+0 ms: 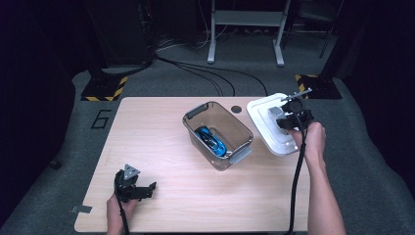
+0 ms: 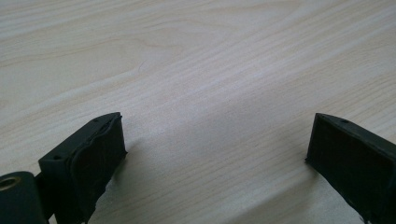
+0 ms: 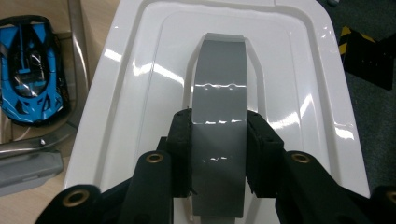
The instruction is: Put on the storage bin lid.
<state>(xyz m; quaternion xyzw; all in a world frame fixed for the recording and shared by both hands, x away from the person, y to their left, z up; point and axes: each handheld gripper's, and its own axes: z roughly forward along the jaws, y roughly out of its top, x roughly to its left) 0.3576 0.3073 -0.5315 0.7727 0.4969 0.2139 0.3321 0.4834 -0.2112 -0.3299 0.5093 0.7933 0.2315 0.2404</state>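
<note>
Wood-grain table [image 1: 195, 196], grey carpet [image 1: 372, 161] around, dark room beyond.

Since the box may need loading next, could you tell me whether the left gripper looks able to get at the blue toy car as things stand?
Probably yes. The left gripper rests open and empty on the table. The blue toy car lies in the clear box, whose lid is off, clamped in the right gripper, so the top stands open.
</note>
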